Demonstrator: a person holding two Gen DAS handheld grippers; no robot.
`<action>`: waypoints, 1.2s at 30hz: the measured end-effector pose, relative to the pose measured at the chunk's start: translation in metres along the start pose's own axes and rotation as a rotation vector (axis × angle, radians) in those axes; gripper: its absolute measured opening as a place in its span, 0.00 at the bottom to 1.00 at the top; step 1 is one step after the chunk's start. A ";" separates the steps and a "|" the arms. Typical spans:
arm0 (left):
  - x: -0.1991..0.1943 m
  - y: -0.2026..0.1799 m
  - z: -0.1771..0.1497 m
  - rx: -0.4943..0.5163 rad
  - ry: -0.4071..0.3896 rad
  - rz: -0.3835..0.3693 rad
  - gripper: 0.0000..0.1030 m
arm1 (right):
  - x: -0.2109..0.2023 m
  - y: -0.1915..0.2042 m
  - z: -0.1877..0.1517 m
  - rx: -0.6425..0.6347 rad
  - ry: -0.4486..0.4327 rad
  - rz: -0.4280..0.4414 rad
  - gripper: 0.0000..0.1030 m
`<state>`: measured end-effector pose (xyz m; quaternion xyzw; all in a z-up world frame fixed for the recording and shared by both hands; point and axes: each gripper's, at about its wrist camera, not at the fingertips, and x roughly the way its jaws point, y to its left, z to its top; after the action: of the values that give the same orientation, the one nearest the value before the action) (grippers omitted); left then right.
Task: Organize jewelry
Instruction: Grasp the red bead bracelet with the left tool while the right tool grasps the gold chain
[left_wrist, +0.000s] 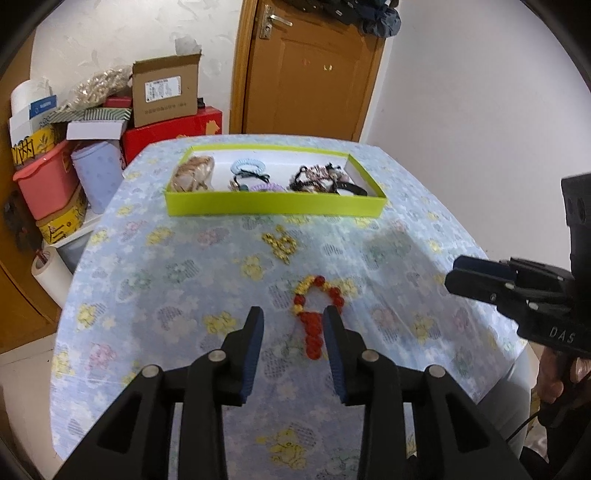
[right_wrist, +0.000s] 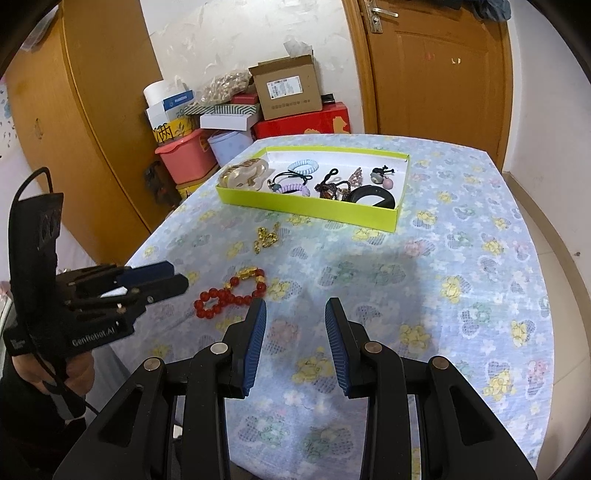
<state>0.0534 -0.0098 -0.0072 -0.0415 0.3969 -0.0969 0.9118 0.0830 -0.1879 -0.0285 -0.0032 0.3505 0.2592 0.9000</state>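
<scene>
- Lying on the flowered tablecloth (left_wrist: 155, 280), the red bead bracelet (left_wrist: 317, 314) sits loose, its near end falling between the two fingers of the left gripper (left_wrist: 294, 319) in the left wrist view; whether the pads touch the beads cannot be told.
- Left gripper jaws stand wide apart and hold nothing.
- From the right wrist view the same bracelet (right_wrist: 229, 295) lies at 10 o'clock of the right gripper (right_wrist: 295, 310), just beside its left finger, twisted into a figure-eight with gold beads at the far end.
- Right gripper jaws are wide too, with only bare cloth between them.
- A small gold chain (left_wrist: 281, 243) lies at 12 o'clock beyond the bracelet, apart from it, between the bracelet and the green tray (left_wrist: 273, 206).
- The tray stands at the far side of the table, at 12 o'clock from both grippers, and holds a clear hair claw (right_wrist: 243, 173), a light-blue hair tie (right_wrist: 303, 166), a purple coil tie (right_wrist: 293, 189), dark tangled pieces (right_wrist: 332, 188) and a black bangle (right_wrist: 373, 195).
- In the right wrist view the left gripper (right_wrist: 173, 277) comes in from 9 o'clock, held by a hand (right_wrist: 48, 373), its tips near the bracelet.
- Boxes (left_wrist: 166, 92) are stacked beyond the table at 10 o'clock, beside a wooden door (left_wrist: 310, 70).
</scene>
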 end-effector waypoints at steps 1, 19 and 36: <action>0.002 -0.001 -0.002 0.001 0.007 -0.003 0.34 | 0.001 -0.001 0.000 0.001 0.002 0.001 0.33; 0.039 -0.008 -0.014 0.022 0.072 0.011 0.11 | 0.018 -0.007 -0.001 0.012 0.040 0.003 0.34; 0.016 0.025 -0.003 -0.050 -0.015 0.038 0.10 | 0.055 0.010 0.018 -0.055 0.069 0.035 0.34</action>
<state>0.0649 0.0115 -0.0245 -0.0576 0.3929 -0.0692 0.9152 0.1238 -0.1502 -0.0485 -0.0308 0.3740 0.2841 0.8823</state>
